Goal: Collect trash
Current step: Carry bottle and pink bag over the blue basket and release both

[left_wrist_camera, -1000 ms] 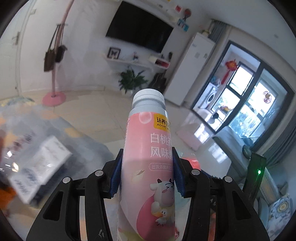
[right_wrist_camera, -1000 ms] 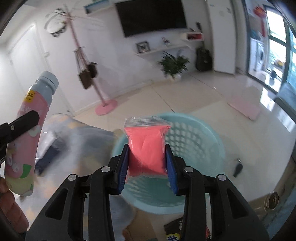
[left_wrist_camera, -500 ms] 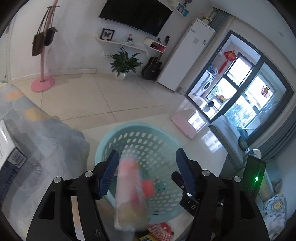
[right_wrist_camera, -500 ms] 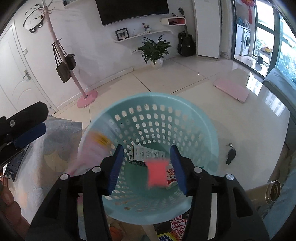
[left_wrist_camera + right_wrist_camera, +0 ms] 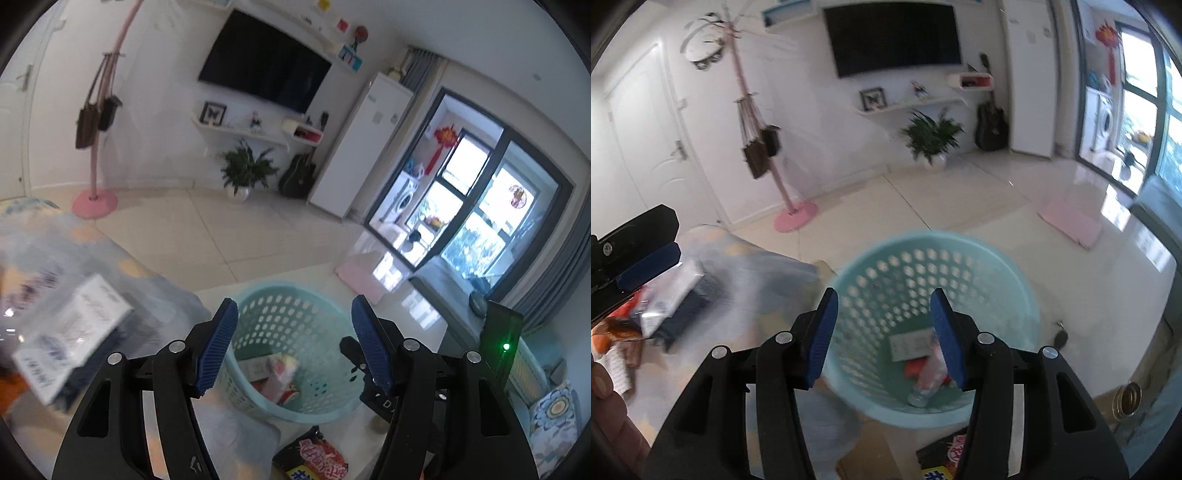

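Left wrist view: left gripper (image 5: 293, 349) released, jaws apart, nothing between them. Below sits the teal basket (image 5: 255, 295) on the floor, holding a pink bottle (image 5: 282, 373) and a carton. A red snack wrapper (image 5: 314, 456) lies outside the basket's near rim: light, crinkly, slippery film; best pinched at a flat edge.

Right wrist view: right gripper (image 5: 882, 334) also released, empty. More trash, including a white box (image 5: 679, 291), lies blurred on the patterned cloth (image 5: 757, 280) left of the basket; stiff, light, take it across its narrow sides.
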A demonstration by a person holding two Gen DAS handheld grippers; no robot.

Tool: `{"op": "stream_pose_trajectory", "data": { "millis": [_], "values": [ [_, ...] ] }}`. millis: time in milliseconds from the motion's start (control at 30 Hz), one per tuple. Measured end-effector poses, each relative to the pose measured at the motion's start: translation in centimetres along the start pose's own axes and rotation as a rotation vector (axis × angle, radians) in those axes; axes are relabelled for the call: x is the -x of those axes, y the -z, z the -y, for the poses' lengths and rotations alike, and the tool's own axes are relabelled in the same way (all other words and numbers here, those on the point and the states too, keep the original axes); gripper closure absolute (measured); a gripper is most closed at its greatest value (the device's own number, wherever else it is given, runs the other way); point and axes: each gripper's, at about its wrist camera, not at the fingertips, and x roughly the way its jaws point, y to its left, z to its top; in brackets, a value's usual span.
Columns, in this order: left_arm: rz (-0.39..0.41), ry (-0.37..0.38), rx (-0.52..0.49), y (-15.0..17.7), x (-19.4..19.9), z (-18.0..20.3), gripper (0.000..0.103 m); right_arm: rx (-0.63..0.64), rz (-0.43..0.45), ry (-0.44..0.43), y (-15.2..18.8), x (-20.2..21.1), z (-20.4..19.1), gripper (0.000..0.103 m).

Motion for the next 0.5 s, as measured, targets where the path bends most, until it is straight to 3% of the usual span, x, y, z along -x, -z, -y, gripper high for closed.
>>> {"op": "stream_pose_trajectory", "data": {
  "millis": [233,500],
  "values": [
    [0.114,-0.07,0.002,-0.2,8.8,-1.6,0.04,0.121,0.067,-0.115,0.0,4.1,-7.0,0.054],
    [0.22,-0.288,0.082,1.5,19.0,-8.7,0.04,0.24,0.075,-0.293,2.8,6.8,-16.2,0.054]
  ]
}}
